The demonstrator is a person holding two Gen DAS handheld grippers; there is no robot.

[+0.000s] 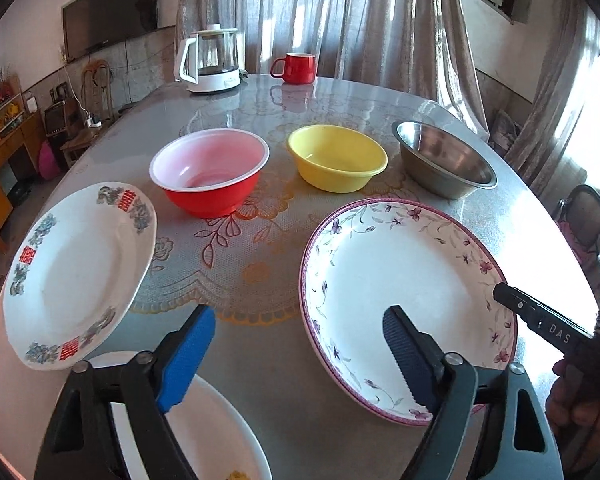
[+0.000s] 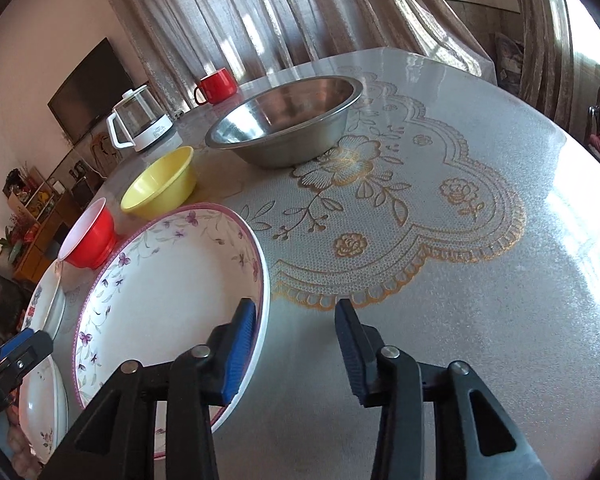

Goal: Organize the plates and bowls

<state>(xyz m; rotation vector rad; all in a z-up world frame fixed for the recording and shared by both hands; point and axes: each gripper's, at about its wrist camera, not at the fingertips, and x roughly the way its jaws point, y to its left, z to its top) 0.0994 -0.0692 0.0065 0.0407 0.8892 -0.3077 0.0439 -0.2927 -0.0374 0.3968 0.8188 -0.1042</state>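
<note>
A round table [image 1: 284, 380] covered with a lace-patterned cloth is seen laid with crockery. The left gripper [image 1: 300, 340] is held released above the near edge, its blue-padded fingers [image 1: 188, 360] spread wide with nothing between them. The right gripper [image 2: 296, 336] is likewise parted, its left finger poised over the rim of a purple-flowered plate [image 2: 160, 292] while the other stands outside that rim; whether the pad touches the plate cannot be told.

The flowered plate is shown resting near the table's front edge. A smaller plate with red characters [image 1: 76, 272] is seen toward the left edge, tilted, its near side overlapping a plain white dish [image 1: 208, 432] at the near-left corner.

Three bowls are ranged in a row across the middle: a red bowl with a white interior [image 1: 210, 172] at left, a yellow bowl [image 1: 336, 158] in the centre, and a steel bowl [image 1: 444, 160] toward the right edge, each set apart from the next.

At the far edge a glass kettle [image 1: 212, 60] and a red mug [image 1: 298, 67] are placed before drawn curtains [image 1: 340, 12].
</note>
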